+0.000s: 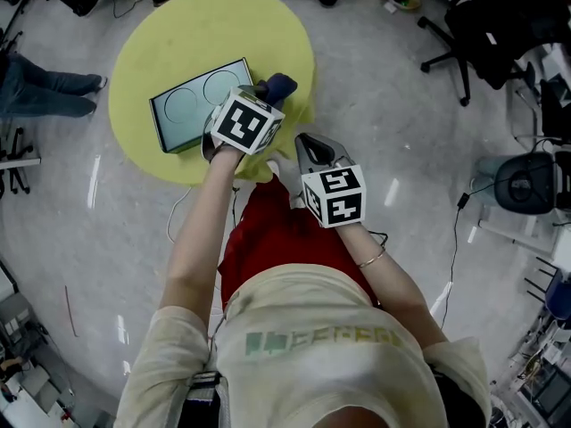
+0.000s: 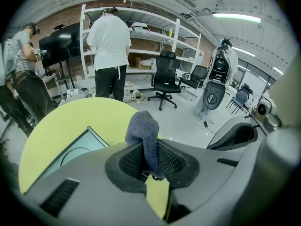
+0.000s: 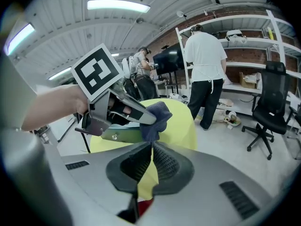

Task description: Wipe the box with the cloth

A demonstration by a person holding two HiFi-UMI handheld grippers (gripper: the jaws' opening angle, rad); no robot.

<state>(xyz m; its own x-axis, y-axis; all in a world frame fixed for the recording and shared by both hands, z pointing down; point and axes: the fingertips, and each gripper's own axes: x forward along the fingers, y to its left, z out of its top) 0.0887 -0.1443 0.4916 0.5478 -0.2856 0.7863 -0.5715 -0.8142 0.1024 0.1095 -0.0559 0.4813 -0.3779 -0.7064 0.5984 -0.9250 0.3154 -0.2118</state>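
Cloth (image 2: 143, 134): dark blue-grey knit fabric, bunched into a rounded wad. I read my left gripper (image 2: 149, 157) as pinching it, with both ribbed pads pressed against the fabric and the wad standing up past the fingertips. In the head view the cloth sits just off the box's right end, over the desk (image 1: 178, 25). I cannot tell whether it touches the box.

Box (image 1: 192, 105): flat and rectangular, with a dark teal top, a pale rim and two circular outlines side by side on its face. It lies flat on the round yellow-green desk, towards the near edge, with its long side angled to me. In the left gripper view only its corner shows, to the left of the jaws.

My right gripper (image 3: 151, 157) has its jaws pressed together with nothing between them. In the head view it sits beside the left gripper at the desk's near rim, apart from the box.

Beyond the desk, a person in a white top (image 2: 109, 36) stands at a shelving unit, with a black office chair (image 2: 165, 76) nearby on the grey floor.
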